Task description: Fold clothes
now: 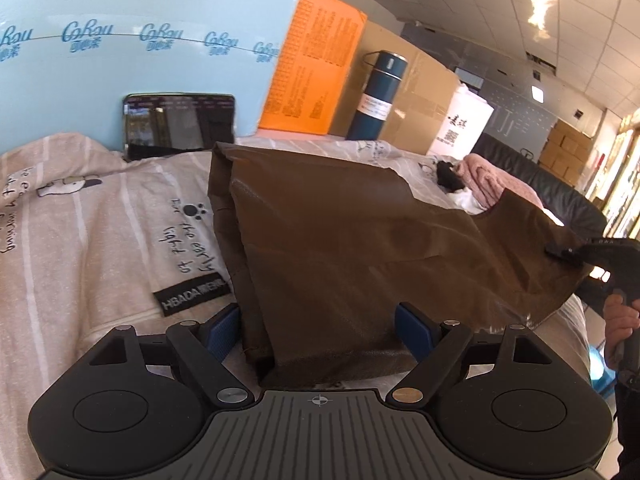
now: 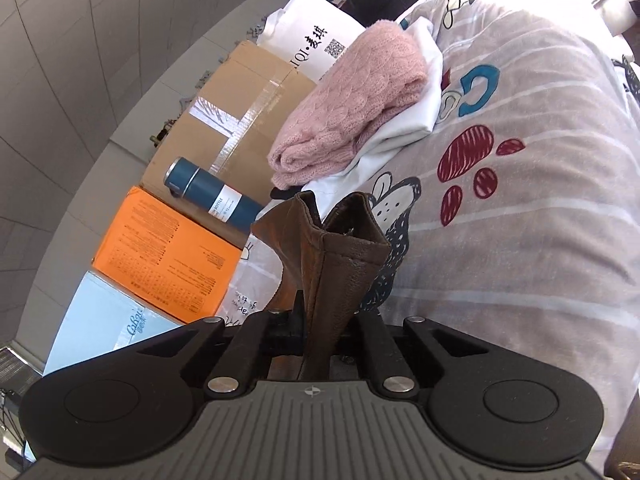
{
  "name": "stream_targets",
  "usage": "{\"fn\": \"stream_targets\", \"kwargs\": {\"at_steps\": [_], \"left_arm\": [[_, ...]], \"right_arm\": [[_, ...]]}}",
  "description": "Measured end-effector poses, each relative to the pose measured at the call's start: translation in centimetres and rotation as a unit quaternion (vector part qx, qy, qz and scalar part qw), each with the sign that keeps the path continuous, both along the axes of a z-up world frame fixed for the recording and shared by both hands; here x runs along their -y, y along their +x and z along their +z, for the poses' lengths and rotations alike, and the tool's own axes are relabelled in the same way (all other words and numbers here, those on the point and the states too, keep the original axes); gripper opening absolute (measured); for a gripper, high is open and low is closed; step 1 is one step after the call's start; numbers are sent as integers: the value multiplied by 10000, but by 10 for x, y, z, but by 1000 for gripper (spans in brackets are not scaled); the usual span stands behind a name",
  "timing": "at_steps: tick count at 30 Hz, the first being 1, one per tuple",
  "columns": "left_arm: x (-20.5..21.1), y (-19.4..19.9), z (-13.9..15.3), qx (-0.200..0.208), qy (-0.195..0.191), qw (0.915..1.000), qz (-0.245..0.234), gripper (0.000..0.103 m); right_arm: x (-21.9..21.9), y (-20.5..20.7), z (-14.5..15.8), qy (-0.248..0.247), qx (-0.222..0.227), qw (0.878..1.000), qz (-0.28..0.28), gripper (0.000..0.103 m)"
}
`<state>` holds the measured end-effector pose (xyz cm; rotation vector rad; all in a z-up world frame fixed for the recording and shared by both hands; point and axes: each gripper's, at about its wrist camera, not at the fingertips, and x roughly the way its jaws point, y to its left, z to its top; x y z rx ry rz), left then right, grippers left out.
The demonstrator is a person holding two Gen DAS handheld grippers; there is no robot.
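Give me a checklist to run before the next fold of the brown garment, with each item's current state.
1. Right tool shut on the brown garment: ok, bunched cloth sits between its closed fingers.
2. Left tool gripping: not ok, its blue pads stand apart on either side of the cloth.
3. Garment lying flat: not ok, the right side is lifted.
4. Folded pink sweater clear of the garment: ok.
5. Bedsheet bare beside the garment: ok.
6. Underside layers aligned: cannot tell.
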<state>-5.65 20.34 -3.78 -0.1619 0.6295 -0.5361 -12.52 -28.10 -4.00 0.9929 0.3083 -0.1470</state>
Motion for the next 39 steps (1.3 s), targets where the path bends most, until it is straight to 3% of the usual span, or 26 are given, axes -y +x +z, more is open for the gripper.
{"fn": "stream_targets", "kwargs": {"at_steps": [3, 5, 7, 9, 10, 12, 14, 23, 26, 31, 35, 38, 39], "left_arm": [[11, -9, 3, 65, -197, 9980, -600, 85], [15, -17, 8, 201, -432, 9924, -1136, 86], [15, -22, 13, 369, -534, 9886, -1360, 88], [16, -24, 16, 569, -209, 9929, -1025, 89], [19, -25, 15, 680, 160, 9946, -767, 89], [26, -26, 13, 899, 916, 9914, -241, 89], [31, -21, 8, 846, 1370, 9869, 34, 89], [26, -17, 5, 686, 1366, 9882, 23, 89], [26, -16, 5, 658, 1315, 9891, 13, 89], [22, -13, 5, 572, 1148, 9917, 2, 89], [18, -12, 5, 514, 997, 9937, 32, 89], [14, -9, 5, 456, 888, 9949, 125, 89], [12, -8, 6, 437, 844, 9953, 175, 89]], "right_arm": [[9, -19, 8, -102, 102, 9998, -150, 5], [15, -29, 16, -199, 218, 9991, -305, 5], [19, -37, 24, -293, 395, 9981, -383, 5], [18, -38, 31, -307, 547, 9977, -275, 5], [17, -37, 34, -312, 612, 9974, -203, 5], [11, -33, 41, -349, 712, 9968, -64, 5], [2, -29, 48, -403, 832, 9957, 116, 5], [-59, 0, 81, -623, 1285, 9823, 1214, 5], [-88, 12, 86, -859, 1231, 9744, 1675, 5], [-141, 16, 77, -1730, 978, 9503, 2398, 6], [-174, 9, 63, -2540, 685, 9184, 2955, 14], [-191, 1, 52, -3026, 586, 8849, 3491, 38], [-195, 0, 49, -3123, 590, 8726, 3710, 53]]}}
